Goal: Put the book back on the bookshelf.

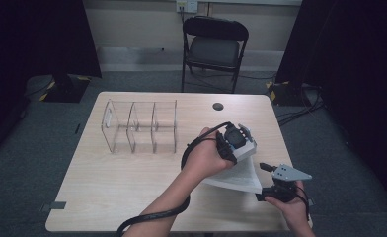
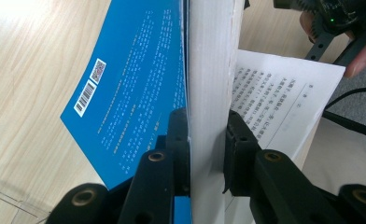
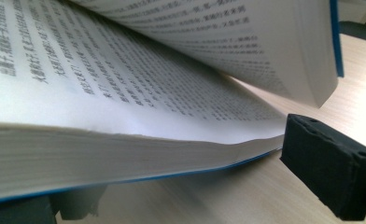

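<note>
While the left gripper [image 2: 208, 140] clamps a thick block of pages with the blue cover of the book [image 2: 134, 88], its jaws press on both sides of that block at the lower middle of the left gripper view. In the high view the book [image 1: 238, 175] lies open on the tabletop [image 1: 122, 182] at the lower right of the frame, between the two hands. Just beside its near edge, the right gripper [image 1: 268, 170] has its jaws spread wide, pressing on nothing; the lower half of the book sits between them in the right gripper view.
</note>
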Motion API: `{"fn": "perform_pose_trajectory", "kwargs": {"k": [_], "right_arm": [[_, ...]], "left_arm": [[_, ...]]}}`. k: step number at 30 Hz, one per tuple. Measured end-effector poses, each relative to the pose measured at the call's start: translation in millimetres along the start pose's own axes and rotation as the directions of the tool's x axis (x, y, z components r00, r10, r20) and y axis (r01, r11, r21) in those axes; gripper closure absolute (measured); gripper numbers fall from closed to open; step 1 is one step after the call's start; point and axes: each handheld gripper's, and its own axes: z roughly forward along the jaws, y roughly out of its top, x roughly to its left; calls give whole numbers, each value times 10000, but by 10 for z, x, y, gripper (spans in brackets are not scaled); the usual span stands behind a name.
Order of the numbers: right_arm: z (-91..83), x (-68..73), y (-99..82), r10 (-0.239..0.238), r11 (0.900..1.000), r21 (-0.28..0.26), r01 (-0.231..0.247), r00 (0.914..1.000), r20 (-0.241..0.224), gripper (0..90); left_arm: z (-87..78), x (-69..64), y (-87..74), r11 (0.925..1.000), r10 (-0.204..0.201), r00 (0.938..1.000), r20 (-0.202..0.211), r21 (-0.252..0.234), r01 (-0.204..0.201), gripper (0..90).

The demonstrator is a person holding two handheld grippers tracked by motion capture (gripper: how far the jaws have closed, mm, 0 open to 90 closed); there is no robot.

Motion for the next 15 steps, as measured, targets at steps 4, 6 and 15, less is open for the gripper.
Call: {"fn": "perform_pose_trajectory", "kwargs": {"k": [4, 6, 15], "right_arm": [[-14, -26, 45, 211, 9996, -173, -212, 9998, -28, 111], [-8, -27, 65, 93, 9999, -140, -94, 9999, -96, 110], [-2, -24, 140, -70, 10000, -60, 68, 9995, -323, 107]], "left_arm": [[3, -26, -8, 10000, -40, 10000, 34, -45, 40, 755], [-5, -24, -7, 9999, 114, 9999, 32, 64, -115, 755], [-10, -90, -18, 9998, 112, 9999, 43, 133, -113, 755]]}}
